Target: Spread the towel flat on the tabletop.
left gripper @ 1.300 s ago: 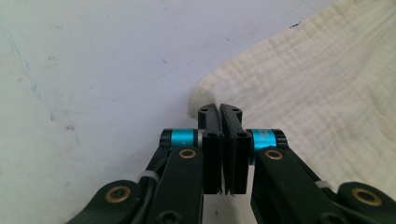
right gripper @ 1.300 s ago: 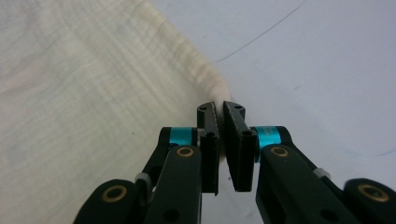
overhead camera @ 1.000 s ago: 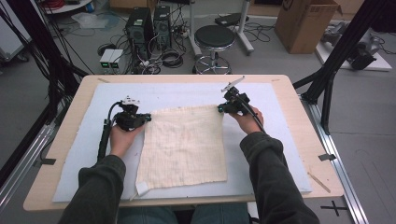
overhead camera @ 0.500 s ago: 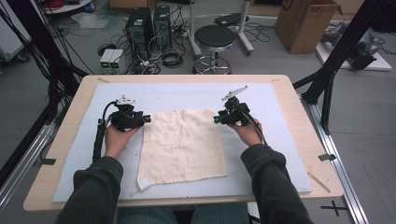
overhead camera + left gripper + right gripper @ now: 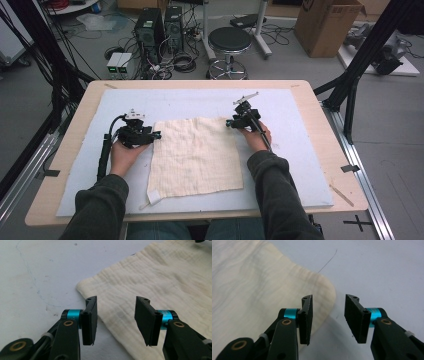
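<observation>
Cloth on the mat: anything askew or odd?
Slightly. The cloth lies flat but rotated on the mat, edges not parallel to it. A small white tag sticks out at its near left corner. Both grippers, left and right, stand open at the far corners.

Even, diffuse light from overhead fills the high view; the pale mat on the tabletop reads bright but not blown out, and shadows under the forearms are faint and soft. The floor beyond is dimmer, and fine detail there is soft, with slight bowing towards the frame edges. In the left gripper view the cream cloth is sharp near the middle and softens towards the far top. In the right gripper view the cloth is hazier, a soft grey shadow lies on the mat beside its corner, and the near black parts at the bottom are slightly blurred.
</observation>
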